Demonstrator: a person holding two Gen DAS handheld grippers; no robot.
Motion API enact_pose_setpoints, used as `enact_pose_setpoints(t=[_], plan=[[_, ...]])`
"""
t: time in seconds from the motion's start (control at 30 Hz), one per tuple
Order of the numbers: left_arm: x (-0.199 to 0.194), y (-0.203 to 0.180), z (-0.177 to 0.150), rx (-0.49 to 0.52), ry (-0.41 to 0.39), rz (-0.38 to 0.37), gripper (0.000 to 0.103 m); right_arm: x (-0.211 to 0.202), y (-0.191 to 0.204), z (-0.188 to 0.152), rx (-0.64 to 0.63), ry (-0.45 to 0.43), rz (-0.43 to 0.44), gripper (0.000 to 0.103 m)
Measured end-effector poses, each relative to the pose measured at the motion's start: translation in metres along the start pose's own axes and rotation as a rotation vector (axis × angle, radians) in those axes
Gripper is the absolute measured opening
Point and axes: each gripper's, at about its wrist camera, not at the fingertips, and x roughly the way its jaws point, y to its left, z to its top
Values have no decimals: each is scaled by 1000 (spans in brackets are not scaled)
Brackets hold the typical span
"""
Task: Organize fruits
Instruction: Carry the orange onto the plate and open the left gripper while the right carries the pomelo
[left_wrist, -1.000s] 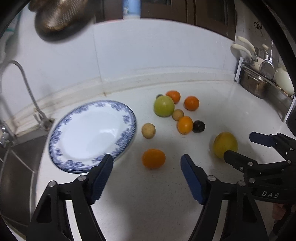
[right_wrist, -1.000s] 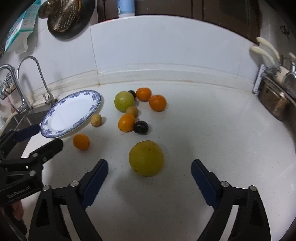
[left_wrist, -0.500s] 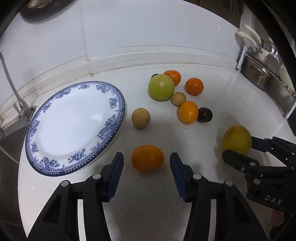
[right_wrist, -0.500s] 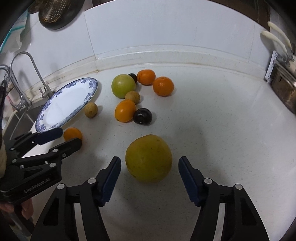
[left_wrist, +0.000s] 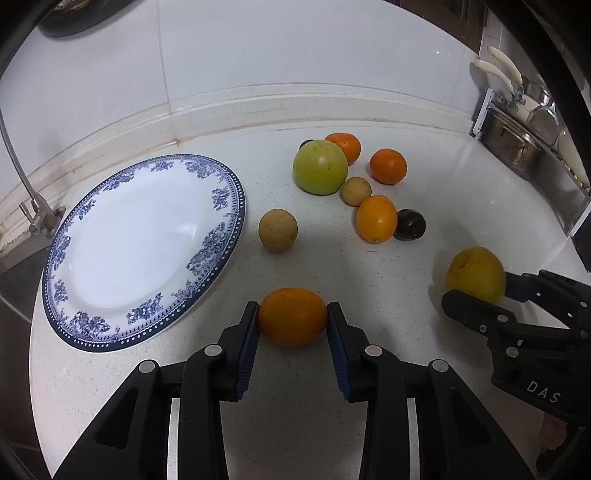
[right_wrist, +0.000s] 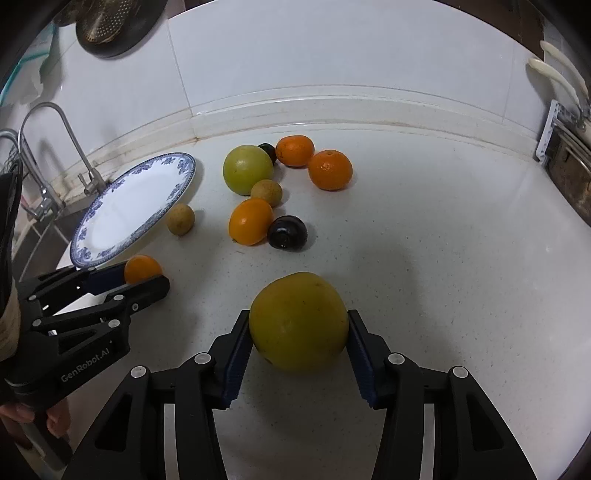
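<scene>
My left gripper (left_wrist: 291, 317) is shut on an orange (left_wrist: 292, 315) that rests on the white counter, just right of the blue-and-white plate (left_wrist: 221, 184). My right gripper (right_wrist: 298, 325) is shut on a large yellow fruit (right_wrist: 298, 320), also on the counter. The yellow fruit (left_wrist: 474, 274) and the right gripper show at the right of the left wrist view. The orange (right_wrist: 142, 267) and left gripper show at the left of the right wrist view. The plate (right_wrist: 184, 170) is bare.
Loose fruit lies behind: a green apple (left_wrist: 320, 167), two mandarins (left_wrist: 388, 166), an orange (left_wrist: 376, 218), a dark plum (left_wrist: 410, 224), two small tan fruits (left_wrist: 277, 229). A sink and tap (right_wrist: 48, 147) are at the left, a metal rack (left_wrist: 524, 136) at the right.
Both grippers moved forward and closed: the left onto the orange, the right onto the yellow fruit. A second ago both were open and further back.
</scene>
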Motion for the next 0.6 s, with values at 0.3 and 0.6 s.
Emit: enact_pose_setpoints(t=[0.3,0.6], plan=[[-27,4,1,-21,-51,10,35,-17,7,5,-6,-35,43,50],[-62,17,5,-65,-114,38,35,-39,30,20,-52,-94,117,50]])
